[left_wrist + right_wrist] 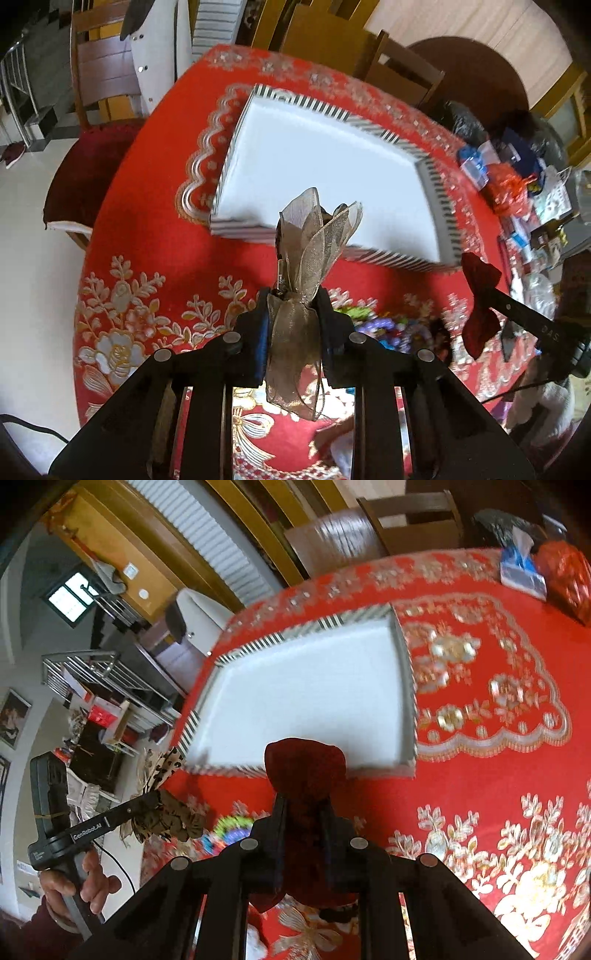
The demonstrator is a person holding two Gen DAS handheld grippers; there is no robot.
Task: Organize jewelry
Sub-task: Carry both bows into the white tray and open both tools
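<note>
Jewelry pieces, two ribbon bows, are sitting in the grippers rather than on the table: the left gripper (293, 295) is pinching a sheer taupe organza bow (314, 243) at its waist, jaws narrowed tight around it, loops fanning up at the centre of the left wrist view and tails hanging below. The right gripper (304, 812) is clamping a dark red velvet bow (304, 762) the same way, its upper lobe covering the lower middle of the right wrist view. Behind both bows a shallow tray (436, 192) with a white floor and black-and-white striped walls is lying on the red embroidered tablecloth (147, 236), filling the middle of each frame; each bow is hiding part of its near wall. Below the tray, a blurred heap of coloured beads (384, 328) is resting on the cloth, just right of the left gripper's fingers. In the right wrist view the left gripper is showing at the lower left, held by a hand (86, 882). Packets and a red foil bag (506, 188) are crowding the right edge of the left view, and wooden chairs (402, 70) are standing along the top.
</note>
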